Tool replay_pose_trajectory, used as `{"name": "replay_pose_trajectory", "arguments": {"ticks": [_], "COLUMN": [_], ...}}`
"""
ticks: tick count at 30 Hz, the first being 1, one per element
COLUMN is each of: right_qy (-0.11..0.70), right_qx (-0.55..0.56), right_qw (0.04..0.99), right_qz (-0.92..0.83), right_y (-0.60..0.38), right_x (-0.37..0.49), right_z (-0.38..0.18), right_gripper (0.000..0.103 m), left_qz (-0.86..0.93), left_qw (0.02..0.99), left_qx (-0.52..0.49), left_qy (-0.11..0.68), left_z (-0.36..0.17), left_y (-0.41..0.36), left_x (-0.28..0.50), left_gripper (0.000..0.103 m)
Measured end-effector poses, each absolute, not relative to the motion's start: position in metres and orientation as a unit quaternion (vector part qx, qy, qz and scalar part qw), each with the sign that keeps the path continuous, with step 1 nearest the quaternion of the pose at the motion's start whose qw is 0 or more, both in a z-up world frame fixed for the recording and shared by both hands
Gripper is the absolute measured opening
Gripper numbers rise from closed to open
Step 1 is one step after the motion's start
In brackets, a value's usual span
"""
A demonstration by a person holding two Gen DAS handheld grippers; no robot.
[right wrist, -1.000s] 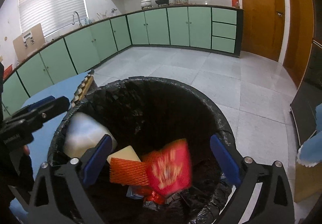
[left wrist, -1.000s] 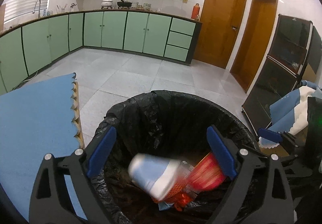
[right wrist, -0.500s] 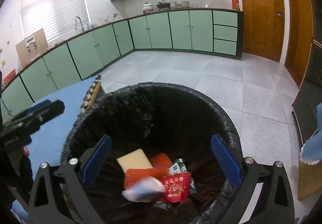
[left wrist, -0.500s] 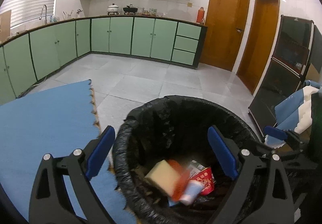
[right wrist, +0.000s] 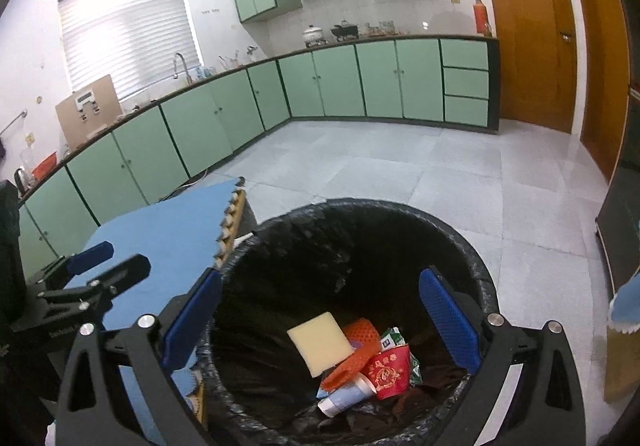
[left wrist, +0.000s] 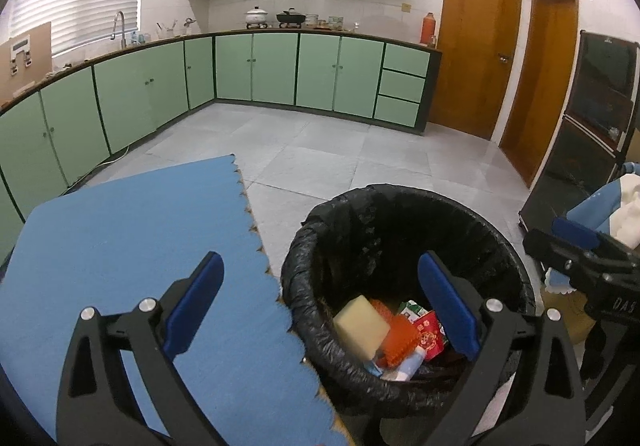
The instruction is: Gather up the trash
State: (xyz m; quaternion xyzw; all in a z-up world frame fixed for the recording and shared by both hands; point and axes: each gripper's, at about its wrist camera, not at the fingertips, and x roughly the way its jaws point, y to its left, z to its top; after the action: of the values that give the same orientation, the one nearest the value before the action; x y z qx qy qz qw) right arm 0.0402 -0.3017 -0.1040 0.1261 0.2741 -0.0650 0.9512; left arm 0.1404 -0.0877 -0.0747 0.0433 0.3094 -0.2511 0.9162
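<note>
A black-lined trash bin (left wrist: pixel 404 205) stands on the floor beside the table; it also shows in the right wrist view (right wrist: pixel 460 238). Inside lie a yellow sponge (left wrist: pixel 360 326), orange foam netting (left wrist: pixel 400 334), a red paper cup (right wrist: pixel 390 370), a blue-white paper cup (right wrist: pixel 348 396) and a small green carton (right wrist: pixel 390 338). My left gripper (left wrist: pixel 320 310) is open and empty, over the table edge and the bin's left rim. My right gripper (right wrist: pixel 320 322) is open and empty above the bin. Each gripper shows at the other view's edge.
A blue foam mat (left wrist: pixel 132 246) covers the table left of the bin. Green kitchen cabinets (left wrist: pixel 276 73) line the far walls across a grey tiled floor (left wrist: pixel 340 161). A dark cabinet (left wrist: pixel 592 133) and blue-white cloth (left wrist: pixel 600 205) stand to the right.
The blue-white cup and the red cup dropped from the open grippers and settled in the bin. Both grippers rose; the left one shifted left over the mat.
</note>
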Motion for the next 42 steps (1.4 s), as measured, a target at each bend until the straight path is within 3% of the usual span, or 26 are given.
{"name": "replay_pose_trajectory", "arguments": {"ticks": [42], "right_qy": [0.263], "right_qx": [0.097], "right_qw": [0.959], "right_qz": [-0.039], "right_y": [-0.255], "right_x": [0.025], "right_z": [-0.071], "right_gripper": [0.097], "left_qz": [-0.218], "left_qw": [0.934], "left_qx": [0.048], "left_qy": [0.278], "left_z": [-0.035], "left_y": [-0.041], "left_x": [0.099], "left_gripper": [0.095]}}
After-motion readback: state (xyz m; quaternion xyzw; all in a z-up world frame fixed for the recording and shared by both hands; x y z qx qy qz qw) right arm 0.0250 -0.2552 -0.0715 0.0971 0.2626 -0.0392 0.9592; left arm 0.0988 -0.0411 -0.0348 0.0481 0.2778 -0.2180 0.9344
